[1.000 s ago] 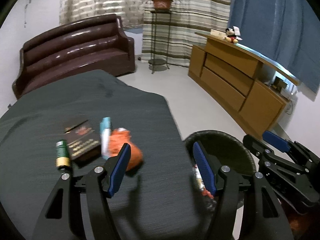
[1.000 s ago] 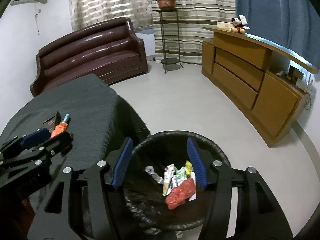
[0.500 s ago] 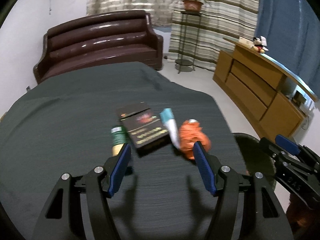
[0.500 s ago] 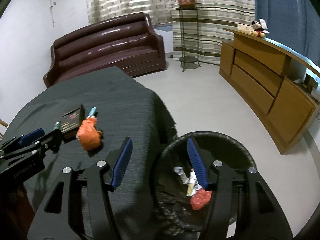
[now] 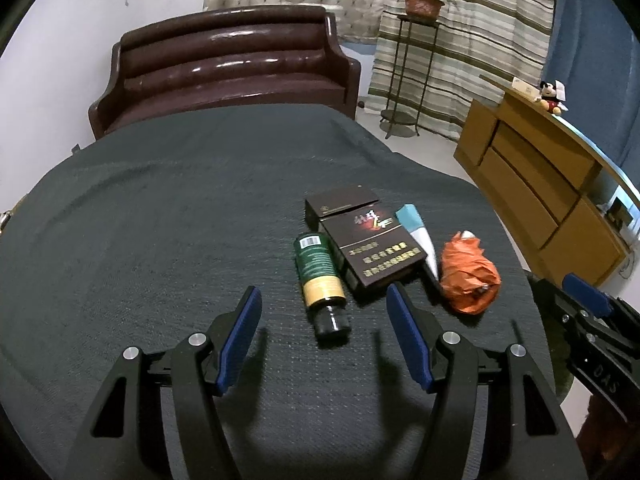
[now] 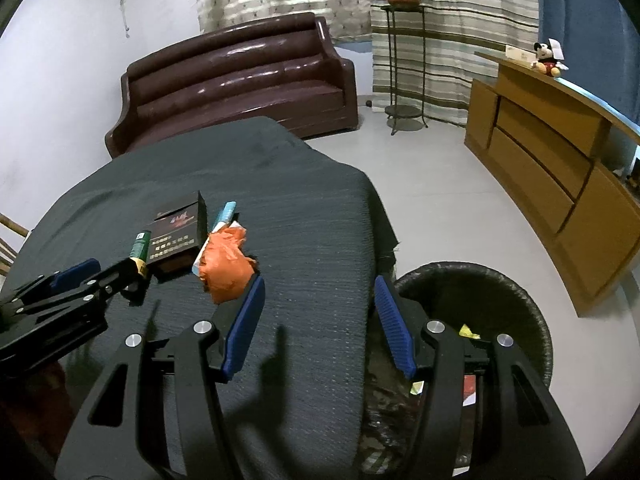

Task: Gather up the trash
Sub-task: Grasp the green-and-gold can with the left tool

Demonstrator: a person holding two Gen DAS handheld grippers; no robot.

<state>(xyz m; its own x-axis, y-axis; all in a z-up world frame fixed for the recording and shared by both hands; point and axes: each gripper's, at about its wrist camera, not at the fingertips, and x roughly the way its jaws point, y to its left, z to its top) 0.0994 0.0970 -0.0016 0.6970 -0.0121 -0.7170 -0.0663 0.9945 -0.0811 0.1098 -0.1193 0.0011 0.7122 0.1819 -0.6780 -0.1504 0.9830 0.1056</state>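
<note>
Four bits of trash lie on my dark-clothed table, both my grippers spread above it and holding nothing.

Going left to right in the left wrist view: my left gripper [image 5: 322, 334] hangs over the grey tablecloth [image 5: 160, 220] with its jaws apart, and the small green bottle [image 5: 320, 274] lies on its side just ahead, its black cap pointing toward the gap between the fingers. Touching the bottle's right side is the dark cigarette box [image 5: 366, 240], its lid flipped open. Beside that lies the blue-and-white tube [image 5: 418, 236], then the crumpled orange wrapper [image 5: 470, 272] near the table's right edge. My right gripper [image 6: 318, 320], jaws also apart and empty, sits over that edge, the wrapper just off its left finger. Farthest right, on the floor against the table, stands the black bin [image 6: 520, 300] with scraps inside.
</note>
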